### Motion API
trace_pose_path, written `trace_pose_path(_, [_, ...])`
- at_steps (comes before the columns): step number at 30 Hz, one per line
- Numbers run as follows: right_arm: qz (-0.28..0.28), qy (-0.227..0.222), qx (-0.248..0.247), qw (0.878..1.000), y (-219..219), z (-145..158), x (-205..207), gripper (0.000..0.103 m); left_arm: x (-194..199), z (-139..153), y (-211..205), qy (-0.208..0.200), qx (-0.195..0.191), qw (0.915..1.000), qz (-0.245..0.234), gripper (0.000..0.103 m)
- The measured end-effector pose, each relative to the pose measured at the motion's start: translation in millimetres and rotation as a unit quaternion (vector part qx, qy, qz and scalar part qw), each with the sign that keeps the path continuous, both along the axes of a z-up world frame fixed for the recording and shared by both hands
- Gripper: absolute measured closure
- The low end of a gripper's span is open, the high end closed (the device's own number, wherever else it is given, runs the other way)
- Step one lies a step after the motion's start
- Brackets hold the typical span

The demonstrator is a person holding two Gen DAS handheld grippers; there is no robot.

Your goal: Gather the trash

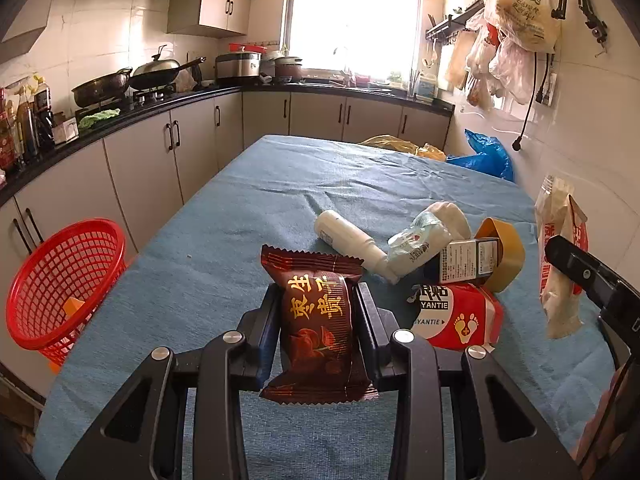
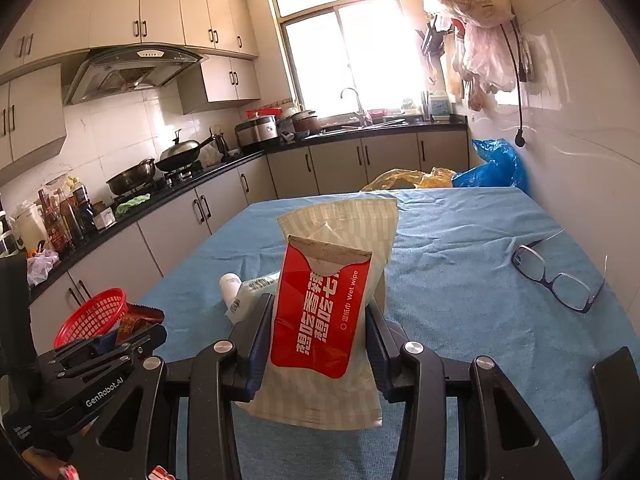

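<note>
Both jaws hide wrapper sides: snack packet [image 1: 316, 320], wet-wipe pack [image 2: 324, 316].

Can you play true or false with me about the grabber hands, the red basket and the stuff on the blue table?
1. The left gripper holds a brown snack packet. True.
2. The right gripper is empty. False: it is shut on a red and white wet wipe pack.
3. The red basket sits in the middle of the table. False: it is off the left edge of the blue tablecloth, beside the cupboards.
4. A pair of glasses lies on the tablecloth. True.
5. The white bottle stands upright. False: it lies on its side.
</note>
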State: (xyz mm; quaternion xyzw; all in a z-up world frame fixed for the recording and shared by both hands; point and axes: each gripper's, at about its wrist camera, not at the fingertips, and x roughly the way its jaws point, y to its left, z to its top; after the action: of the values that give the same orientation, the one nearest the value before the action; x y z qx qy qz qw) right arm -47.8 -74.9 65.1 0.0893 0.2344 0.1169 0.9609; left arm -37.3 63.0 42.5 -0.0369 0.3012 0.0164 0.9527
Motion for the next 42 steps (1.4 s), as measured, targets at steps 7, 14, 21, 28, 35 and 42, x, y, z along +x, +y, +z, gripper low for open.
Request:
trace_pose_path(7, [-0.002, 0.002, -0.002, 1.000, -0.3, -0.4, 2.6, 0.057, -1.9, -1.1, -1.0, -0.003, 0.001, 1.0000, 0.000, 0.069])
trace_pose_path(14, [-0.002, 0.002, -0.003, 1.000, -1.3, -0.7, 3.3, 0.057, -1.7, -0.9, -1.0, -0.002, 0.001, 1.0000, 0.001, 0.069])
trace_pose_path(21, [-0.003, 0.002, -0.003, 1.000, -1.2, -1.0, 2.4, 0.057, -4.3, 0.1, -1.4, -0.005, 0.004, 1.0000, 0.002, 0.069])
trace_pose_path(28, [-0.003, 0.001, -0.003, 1.000, -1.3, -0.9, 2.0, 0.057, -3.6, 0.3, -1.5, -0.005, 0.004, 1.0000, 0.001, 0.069])
trace_pose_path(35, [-0.004, 0.001, -0.002, 1.000, -1.0, 0.0, 1.1, 0.057, -4.8, 0.3, -2.1, -0.005, 0.005, 1.0000, 0.003, 0.069])
trace_pose_path(42, [-0.004, 0.000, -0.002, 1.000, -0.1, 0.9, 0.2, 0.057, -5.4, 0.0, -1.8, -0.005, 0.004, 1.0000, 0.003, 0.069])
